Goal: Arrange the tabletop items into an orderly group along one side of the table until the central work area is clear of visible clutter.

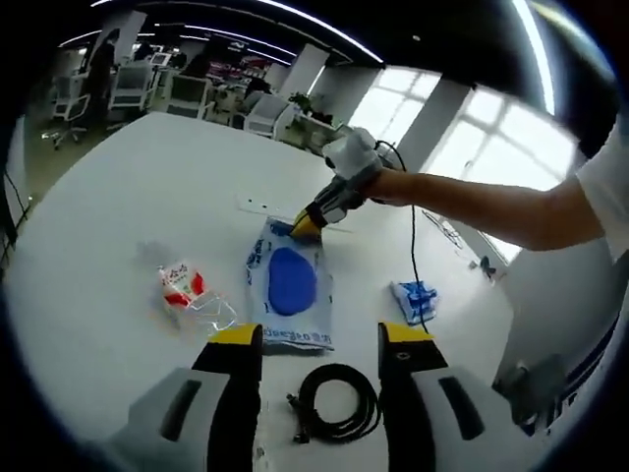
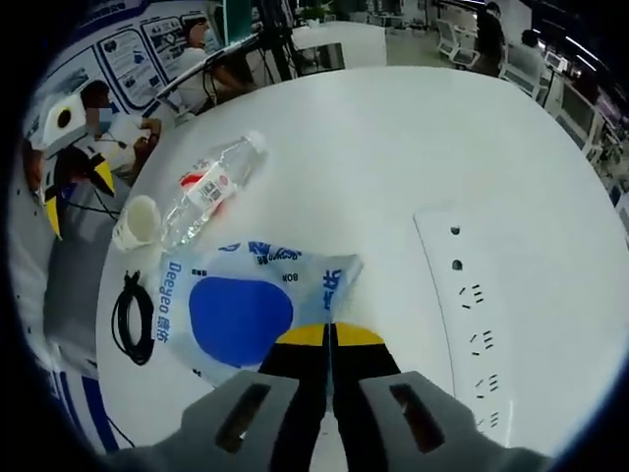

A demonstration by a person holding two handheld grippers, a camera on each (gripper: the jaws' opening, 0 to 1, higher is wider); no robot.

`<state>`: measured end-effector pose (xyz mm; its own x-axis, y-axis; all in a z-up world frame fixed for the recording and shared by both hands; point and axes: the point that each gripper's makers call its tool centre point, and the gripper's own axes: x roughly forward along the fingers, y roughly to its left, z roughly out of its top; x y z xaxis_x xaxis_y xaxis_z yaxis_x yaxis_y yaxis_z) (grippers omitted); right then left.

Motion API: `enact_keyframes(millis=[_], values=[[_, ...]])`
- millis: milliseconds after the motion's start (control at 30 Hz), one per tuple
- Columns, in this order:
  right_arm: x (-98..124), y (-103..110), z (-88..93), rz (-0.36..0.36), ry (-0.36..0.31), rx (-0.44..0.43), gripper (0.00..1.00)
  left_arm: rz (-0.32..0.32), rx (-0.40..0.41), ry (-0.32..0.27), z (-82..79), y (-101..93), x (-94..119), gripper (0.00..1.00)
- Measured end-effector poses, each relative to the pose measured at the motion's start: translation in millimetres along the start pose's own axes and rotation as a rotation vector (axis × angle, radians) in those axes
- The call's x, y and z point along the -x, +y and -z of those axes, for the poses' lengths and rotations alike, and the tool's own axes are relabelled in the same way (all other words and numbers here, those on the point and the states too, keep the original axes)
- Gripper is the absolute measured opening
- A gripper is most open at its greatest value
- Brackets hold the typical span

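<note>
The right gripper [image 2: 329,339] has its fingers pressed together on one end of the wipes pack [image 2: 251,313], a flat white-and-blue pouch lying in the middle of the white tabletop [image 2: 393,147]. The pack's long axis runs straight away from those fingers, so the whole pouch trails ahead of the pinch toward the person's side of the tabletop; a drag along that axis looks to me like the natural way to shift it.

In the left gripper view the same pack [image 1: 289,285] lies lengthwise between the two tools: its near end sits just beyond the left gripper [image 1: 320,339], whose fingers stand wide apart and hold nothing, while the right gripper [image 1: 307,226] bites the far end. The right one is thus the one engaged (the left merely hovers).

Around the pack: a clear water bottle [image 2: 209,190] beside one long edge, a paper cup [image 2: 137,222] next to it, a coiled black cable [image 1: 336,401] between the left fingers, a small blue packet [image 1: 415,300], and a power strip [image 2: 472,324] flat on the tabletop.
</note>
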<state>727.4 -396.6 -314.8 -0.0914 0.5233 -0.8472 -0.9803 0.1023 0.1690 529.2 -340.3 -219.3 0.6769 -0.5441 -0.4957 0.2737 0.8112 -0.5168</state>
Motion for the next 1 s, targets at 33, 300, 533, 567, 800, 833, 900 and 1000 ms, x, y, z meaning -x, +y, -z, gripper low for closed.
enact_keyframes(millis=[33,300,533,567,800,833,900,1000], values=[[0,0,0.4,0.000,-0.001,0.000,0.00,0.005,0.032,0.012,3.5,-5.3,-5,0.44],[3,3,5.2,0.005,-0.021,-0.008,0.00,-0.067,0.334,-0.006,15.8,-10.7,-38,0.45],[5,3,9.0,0.003,-0.038,-0.012,0.00,-0.139,0.428,-0.003,26.8,-5.1,-55,0.52],[5,2,10.0,0.002,-0.040,-0.014,0.00,-0.139,0.440,-0.001,29.1,-5.5,-57,0.53],[2,4,11.5,-0.002,-0.062,-0.030,0.00,-0.190,0.524,0.005,36.9,0.4,-73,0.55],[2,4,11.9,-0.002,-0.064,-0.029,0.00,-0.200,0.514,0.007,36.8,1.5,-74,0.56],[2,5,13.4,-0.005,-0.066,-0.023,0.00,-0.203,0.540,0.006,36.6,1.9,-77,0.56],[2,3,12.5,-0.007,-0.079,-0.030,0.00,-0.215,0.548,0.015,40.1,4.3,-81,0.56]])
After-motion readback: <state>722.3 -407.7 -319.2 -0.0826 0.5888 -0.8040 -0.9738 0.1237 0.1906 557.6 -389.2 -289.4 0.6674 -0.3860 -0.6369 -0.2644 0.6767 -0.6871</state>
